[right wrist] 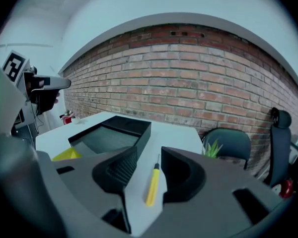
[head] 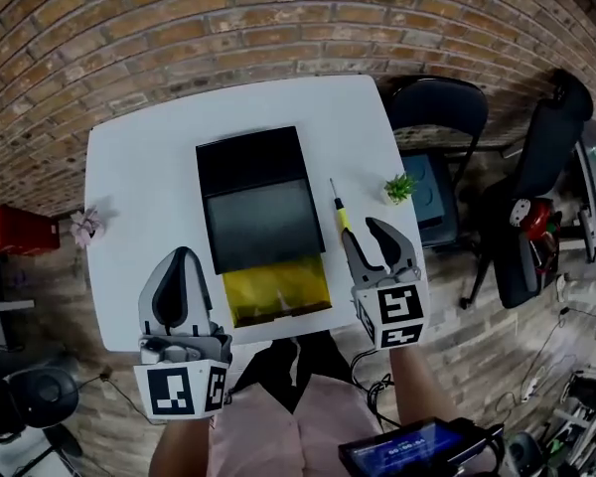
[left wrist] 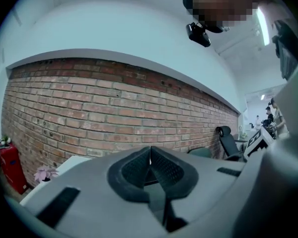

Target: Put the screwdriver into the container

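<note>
Looking steeply down on a white counter [head: 139, 167] set against a brick wall, the head view shows a long black container [head: 248, 162] lying open in the middle, with a yellow section at its near end. The screwdriver [head: 340, 212] has a yellow handle and a thin shaft pointing far. It lies flat on the counter just right of the container, not yet picked up. The right gripper [head: 363, 232] hangs over the handle's near end with its jaws spread apart; its own view frames the screwdriver [right wrist: 153, 185] between them, neither pad touching it. The left gripper [head: 182, 258] hovers at the counter's near left edge, jaws pressed together on nothing. A small green potted plant [head: 399, 187] sits near the right edge. The step in hand appears to be the reach for the screwdriver. Next, the right gripper likely needs to sink until its pads flank the handle, close, lift, and carry it left over the container.
</note>
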A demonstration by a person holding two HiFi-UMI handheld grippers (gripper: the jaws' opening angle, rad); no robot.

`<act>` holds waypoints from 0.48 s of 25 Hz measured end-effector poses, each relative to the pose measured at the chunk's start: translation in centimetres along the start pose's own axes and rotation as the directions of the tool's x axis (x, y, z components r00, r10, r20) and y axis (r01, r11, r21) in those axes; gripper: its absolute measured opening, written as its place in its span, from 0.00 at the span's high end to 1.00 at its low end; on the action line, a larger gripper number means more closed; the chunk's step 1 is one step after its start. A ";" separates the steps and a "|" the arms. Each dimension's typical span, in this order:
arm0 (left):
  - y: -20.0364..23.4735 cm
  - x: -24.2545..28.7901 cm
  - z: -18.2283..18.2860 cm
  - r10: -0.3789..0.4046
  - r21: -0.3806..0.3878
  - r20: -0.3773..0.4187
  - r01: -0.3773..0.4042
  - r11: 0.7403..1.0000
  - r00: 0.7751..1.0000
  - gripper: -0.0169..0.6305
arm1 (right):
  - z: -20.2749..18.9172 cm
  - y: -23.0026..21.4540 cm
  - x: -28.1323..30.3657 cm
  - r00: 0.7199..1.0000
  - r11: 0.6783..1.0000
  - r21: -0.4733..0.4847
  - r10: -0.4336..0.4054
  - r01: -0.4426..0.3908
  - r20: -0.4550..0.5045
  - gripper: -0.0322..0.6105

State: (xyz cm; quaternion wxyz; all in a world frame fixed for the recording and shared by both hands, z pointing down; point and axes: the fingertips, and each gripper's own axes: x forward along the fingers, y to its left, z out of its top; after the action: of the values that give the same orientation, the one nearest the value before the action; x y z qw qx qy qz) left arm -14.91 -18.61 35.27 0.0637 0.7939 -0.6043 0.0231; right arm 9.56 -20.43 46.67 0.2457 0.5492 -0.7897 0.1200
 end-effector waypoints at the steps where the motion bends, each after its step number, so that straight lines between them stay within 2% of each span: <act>1: -0.1 0.3 -0.5 -0.001 0.003 -0.014 0.001 1.000 1.000 0.95 | -1.1 -0.1 0.7 1.000 1.000 0.009 0.005 -0.004 -0.021 0.70; 8: 0.1 1.5 -3.6 0.023 0.025 -0.100 -0.020 0.999 0.995 0.95 | -8.4 -0.6 4.7 0.987 0.999 0.051 0.027 -0.019 -0.157 0.70; 12: 0.0 1.8 -5.0 0.032 0.022 -0.133 -0.029 0.999 0.991 0.95 | -10.7 -0.5 5.7 0.977 0.998 0.057 0.041 -0.029 -0.210 0.70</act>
State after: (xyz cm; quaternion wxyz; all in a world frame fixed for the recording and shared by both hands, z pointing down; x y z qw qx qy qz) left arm -14.18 -19.72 40.40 0.0956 0.7817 -0.6106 0.0830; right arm 11.20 -20.31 58.70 0.3113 0.5258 -0.7651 0.2030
